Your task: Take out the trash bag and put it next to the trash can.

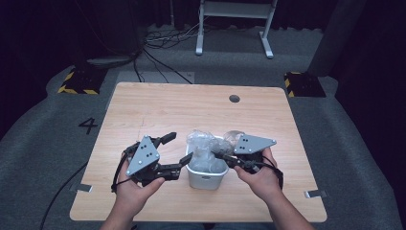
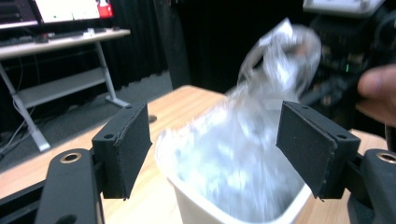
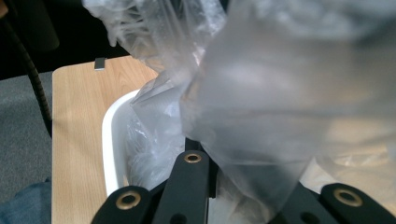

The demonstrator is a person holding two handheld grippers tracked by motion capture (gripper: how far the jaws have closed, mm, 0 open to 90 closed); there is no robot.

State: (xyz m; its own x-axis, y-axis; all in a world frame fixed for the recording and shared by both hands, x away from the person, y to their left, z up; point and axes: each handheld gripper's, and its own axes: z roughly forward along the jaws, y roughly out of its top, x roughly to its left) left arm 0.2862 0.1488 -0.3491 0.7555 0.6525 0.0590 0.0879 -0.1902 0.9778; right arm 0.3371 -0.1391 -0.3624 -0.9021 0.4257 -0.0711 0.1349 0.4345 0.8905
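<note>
A small white bin (image 1: 206,180) stands near the front of the wooden table (image 1: 158,105), with a crumpled clear plastic bag (image 1: 203,145) rising out of it. My left gripper (image 1: 178,148) is just left of the bin and open. In the left gripper view its black pads (image 2: 126,149) stand wide apart, with the bag (image 2: 243,154) and the bin's rim (image 2: 201,212) ahead and nothing pressed between them. My right gripper (image 1: 219,155) reaches in from the right over the bin and is shut on the bag. In the right gripper view the plastic (image 3: 261,93) drapes over the closed jaws beside the bin wall (image 3: 109,140).
A round cable hole (image 1: 234,98) sits near the table's far edge. Beyond the table are grey carpet, loose cables (image 1: 163,38), a white desk frame (image 1: 234,24) and two yellow-black striped blocks (image 1: 76,81). Bare tabletop lies to the left, right and behind the bin.
</note>
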